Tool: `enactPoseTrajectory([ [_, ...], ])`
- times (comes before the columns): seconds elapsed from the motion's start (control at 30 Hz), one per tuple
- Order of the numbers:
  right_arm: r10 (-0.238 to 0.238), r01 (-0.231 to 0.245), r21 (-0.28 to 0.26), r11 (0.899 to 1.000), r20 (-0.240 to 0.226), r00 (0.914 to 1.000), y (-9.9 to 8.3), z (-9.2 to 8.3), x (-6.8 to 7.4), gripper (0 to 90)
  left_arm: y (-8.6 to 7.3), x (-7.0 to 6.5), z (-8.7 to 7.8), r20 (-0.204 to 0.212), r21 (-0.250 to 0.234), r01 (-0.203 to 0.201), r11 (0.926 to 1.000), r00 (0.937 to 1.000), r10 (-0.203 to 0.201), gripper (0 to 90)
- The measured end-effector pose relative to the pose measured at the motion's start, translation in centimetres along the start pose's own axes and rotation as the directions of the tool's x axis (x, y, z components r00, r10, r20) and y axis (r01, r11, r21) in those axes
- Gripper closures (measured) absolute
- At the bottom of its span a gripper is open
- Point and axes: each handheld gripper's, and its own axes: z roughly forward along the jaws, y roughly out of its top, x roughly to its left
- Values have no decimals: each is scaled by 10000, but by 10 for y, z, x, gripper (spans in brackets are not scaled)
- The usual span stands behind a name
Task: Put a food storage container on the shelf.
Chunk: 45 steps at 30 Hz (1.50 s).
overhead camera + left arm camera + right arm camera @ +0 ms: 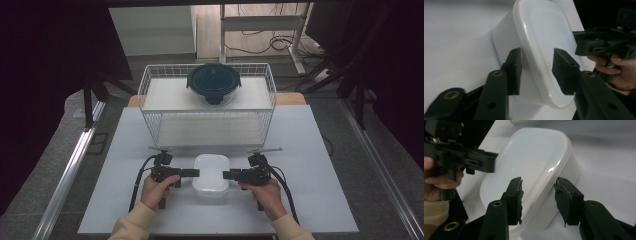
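Flanking the white lidded container (211,174) on the surface (310,150), the left hand-held gripper (191,173) and right hand-held gripper (230,174) straddle its lid rim, jaws apart, not pressing. The container sits just before the wire basket (150,82).

The lidded container (211,174) was translucent white plastic, its lid smooth and semi-glossy with a soft highlight along the rim. The worktop (310,165) presented a matt, pale surface without visible texture. The left claw (537,71) and the right claw (539,201) were matt black plastic with brass-coloured rivets; the pads (563,200) of the right claw looked rough and frayed at the edges. The basket (150,90) was white-coated wire. The round container (213,82) had a dark, glossy lid.
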Motion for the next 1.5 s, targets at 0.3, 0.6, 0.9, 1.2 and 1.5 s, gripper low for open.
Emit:
enactPoseTrajectory([
  [0.3,1057,-1080,-247,9938,-827,9910,-2,-10,-7,710,-3,-8,-9,22,-30,-345,9994,9994,345,716],
  [0.6,809,-846,-373,9957,-926,9924,-4,-22,-2,795,-8,-22,-17,-69,-215,-682,9974,9977,681,795],
  [0.9,379,-427,-508,9978,-914,9951,-2,-27,3,795,-8,-29,-23,-58,-364,-974,9946,9952,973,798],
  [1.2,-228,157,-822,9965,-862,9960,3,-38,16,794,-7,-45,-33,-286,-677,-1537,9858,9880,1521,799],
  [1.5,-627,531,-1116,9923,-842,9945,5,-44,23,794,-6,-56,-41,-393,-825,-1918,9780,9812,1891,799],
])
